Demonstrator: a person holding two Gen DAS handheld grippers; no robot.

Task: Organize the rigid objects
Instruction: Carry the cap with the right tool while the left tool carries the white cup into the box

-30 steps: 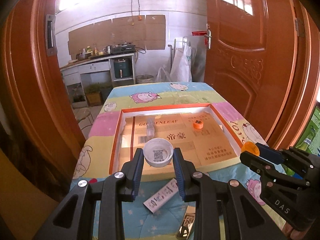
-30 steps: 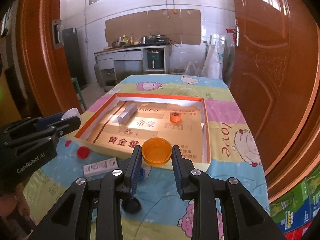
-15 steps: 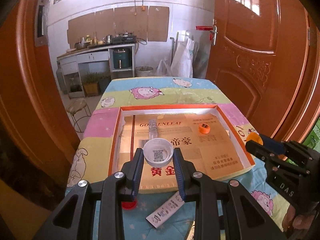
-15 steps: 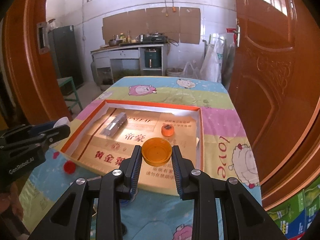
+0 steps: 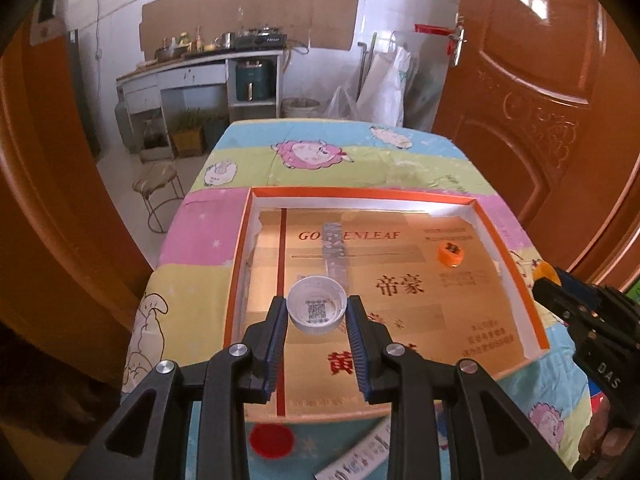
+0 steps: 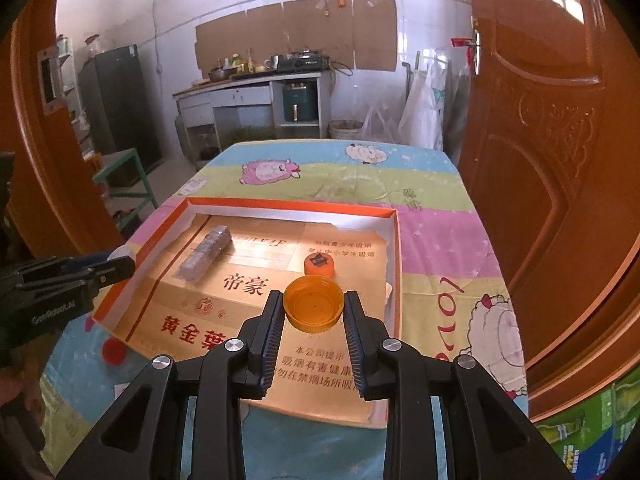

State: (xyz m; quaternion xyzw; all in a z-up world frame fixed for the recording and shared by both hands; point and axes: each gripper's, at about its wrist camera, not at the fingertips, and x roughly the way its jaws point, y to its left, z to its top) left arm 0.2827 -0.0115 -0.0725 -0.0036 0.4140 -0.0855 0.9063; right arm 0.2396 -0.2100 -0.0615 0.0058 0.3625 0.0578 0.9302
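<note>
My left gripper point(image 5: 317, 312) is shut on a white bottle cap point(image 5: 317, 310), hollow side up, held above the near left part of the orange-rimmed cardboard tray point(image 5: 362, 192). My right gripper point(image 6: 313, 309) is shut on an orange bottle cap point(image 6: 313, 307) over the near right part of the same tray point(image 6: 288, 205). Inside the tray lie a small orange cap point(image 5: 451, 253) point(image 6: 319, 263) and a clear plastic strip-like packet point(image 5: 335, 254) point(image 6: 207, 254). Each gripper shows at the edge of the other's view: the right one point(image 5: 560, 292) and the left one point(image 6: 96, 268).
A red cap point(image 5: 271, 439) point(image 6: 113, 351) and a white printed sachet point(image 5: 358, 458) lie on the cartoon-sheep tablecloth point(image 5: 316, 160) in front of the tray. Orange wooden doors stand close on both sides. A stool point(image 5: 154, 184) and kitchen counter lie beyond.
Both grippers have moved forward over the tray, each keeping its cap. The tray fills more of both views, and the red cap and sachet have slid toward the bottom edge.
</note>
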